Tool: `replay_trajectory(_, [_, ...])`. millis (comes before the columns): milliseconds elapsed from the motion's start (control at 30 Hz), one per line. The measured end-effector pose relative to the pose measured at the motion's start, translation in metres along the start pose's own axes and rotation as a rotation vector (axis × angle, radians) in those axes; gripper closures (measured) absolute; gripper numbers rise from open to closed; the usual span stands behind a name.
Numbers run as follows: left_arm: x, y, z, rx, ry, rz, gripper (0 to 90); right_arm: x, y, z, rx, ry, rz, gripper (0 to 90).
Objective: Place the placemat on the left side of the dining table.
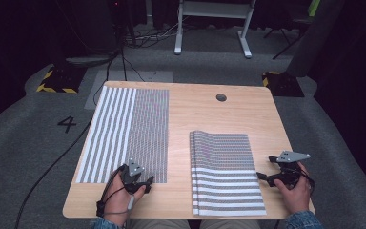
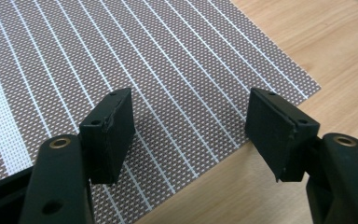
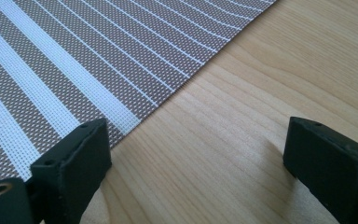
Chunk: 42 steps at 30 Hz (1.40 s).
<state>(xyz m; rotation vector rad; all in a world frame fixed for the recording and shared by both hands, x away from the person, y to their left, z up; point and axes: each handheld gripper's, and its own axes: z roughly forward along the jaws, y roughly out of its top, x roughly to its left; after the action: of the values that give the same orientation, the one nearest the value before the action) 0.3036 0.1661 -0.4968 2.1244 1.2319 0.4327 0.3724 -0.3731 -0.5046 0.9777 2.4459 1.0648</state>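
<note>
A striped woven placemat lies flat on the left half of the wooden table. A stack of like placemats lies at the front right. My left gripper hovers at the flat mat's near right corner, open, its jaws straddling the mat's edge. My right gripper sits just right of the stack, open, with one jaw by the stack's edge and bare wood between the jaws.
A round cable hole sits near the table's far edge. Beyond the table are grey carpet, cables, a white desk frame and yellow-black floor markers.
</note>
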Motion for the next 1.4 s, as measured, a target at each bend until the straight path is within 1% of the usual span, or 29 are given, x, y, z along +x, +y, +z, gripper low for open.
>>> replay_trajectory(33, [0.001,0.000,0.000,-0.004,-0.001,-0.010,33.9,0.000,0.000,0.000,0.001,0.000,0.001,7.5])
replay_trajectory(133, [0.004,-0.001,-0.001,-0.001,-0.007,-0.008,33.7,0.000,0.000,0.000,0.000,0.000,0.001,7.5])
replay_trajectory(200, [0.002,-0.001,-0.002,0.003,0.014,-0.004,34.1,0.000,0.000,0.000,0.000,0.000,0.001,7.5])
replay_trajectory(267, [0.001,0.000,-0.002,0.012,0.017,0.009,34.2,0.000,0.000,0.000,0.000,0.000,0.002,7.5])
replay_trajectory(300, [0.000,0.001,-0.003,0.011,0.010,0.010,33.8,0.000,0.000,0.000,0.000,0.000,0.003,7.5])
replay_trajectory(367, [-0.004,0.003,-0.005,-0.002,0.009,0.010,32.0,0.000,0.000,0.000,0.001,0.000,0.001,7.5])
replay_trajectory(433, [-0.008,0.005,-0.007,-0.017,0.000,0.019,31.2,0.000,0.000,0.000,0.000,0.000,0.002,7.5])
replay_trajectory(533, [-0.019,0.009,-0.015,-0.041,-0.019,0.051,30.7,0.000,0.000,0.000,0.000,0.000,0.003,7.5])
replay_trajectory(567, [-0.024,0.010,-0.017,-0.053,-0.031,0.065,30.7,0.000,0.000,0.000,0.000,0.000,0.003,7.5])
replay_trajectory(667, [-0.036,0.012,-0.022,-0.065,-0.054,0.095,30.4,0.000,0.000,0.000,0.001,0.000,0.001,7.5])
replay_trajectory(700, [-0.040,0.013,-0.023,-0.066,-0.065,0.094,30.3,0.000,0.000,0.000,0.000,0.000,0.000,7.5])
replay_trajectory(733, [-0.045,0.013,-0.024,-0.072,-0.075,0.111,30.3,0.000,0.000,0.000,0.001,0.000,0.002,7.5])
replay_trajectory(767, [-0.050,0.014,-0.025,-0.070,-0.089,0.114,30.3,0.000,0.000,0.000,0.000,0.000,0.000,7.5])
replay_trajectory(800, [-0.053,0.014,-0.025,-0.074,-0.102,0.126,30.2,0.000,0.000,0.000,0.001,0.000,0.002,7.5])
replay_trajectory(833, [-0.057,0.014,-0.025,-0.074,-0.115,0.127,30.2,0.000,0.000,0.000,0.001,0.000,0.001,7.5])
replay_trajectory(867, [-0.062,0.015,-0.024,-0.074,-0.136,0.144,30.2,0.000,0.000,0.000,0.000,0.000,0.000,7.5])
replay_trajectory(900, [-0.066,0.015,-0.023,-0.074,-0.148,0.157,30.2,0.000,0.000,0.000,0.000,-0.001,0.000,7.5])
replay_trajectory(967, [-0.073,0.014,-0.021,-0.063,-0.170,0.171,30.3,0.000,0.000,0.000,0.000,0.000,0.000,7.5])
replay_trajectory(1067, [-0.083,0.013,-0.016,-0.044,-0.217,0.195,30.1,0.000,0.000,0.000,0.002,0.000,0.002,7.5])
replay_trajectory(1133, [-0.087,0.012,-0.012,-0.028,-0.230,0.205,30.1,0.000,0.000,0.000,0.001,0.000,0.001,7.5])
replay_trajectory(1200, [-0.090,0.011,-0.011,-0.031,-0.237,0.205,30.1,0.000,0.000,0.000,0.001,0.000,0.001,7.5])
replay_trajectory(1233, [-0.095,0.009,-0.007,-0.020,-0.271,0.227,30.0,0.000,0.000,0.000,0.001,-0.001,0.001,7.5])
replay_trajectory(1267, [-0.097,0.009,-0.005,-0.018,-0.274,0.230,30.0,0.000,0.000,0.000,0.000,-0.001,0.000,7.5])
replay_trajectory(1300, [-0.099,0.008,-0.004,-0.018,-0.275,0.250,29.9,0.000,0.000,0.000,0.002,-0.001,0.001,7.5])
replay_trajectory(1333, [-0.101,0.008,-0.001,-0.018,-0.286,0.265,29.8,0.000,0.000,0.000,0.001,-0.001,0.000,7.5])
replay_trajectory(1367, [-0.104,0.006,-0.001,0.003,-0.281,0.253,29.8,0.000,0.000,0.000,0.001,-0.001,0.001,7.5])
replay_trajectory(1400, [-0.106,0.006,0.000,0.009,-0.295,0.261,29.8,0.000,0.000,0.000,0.000,-0.001,0.000,7.5])
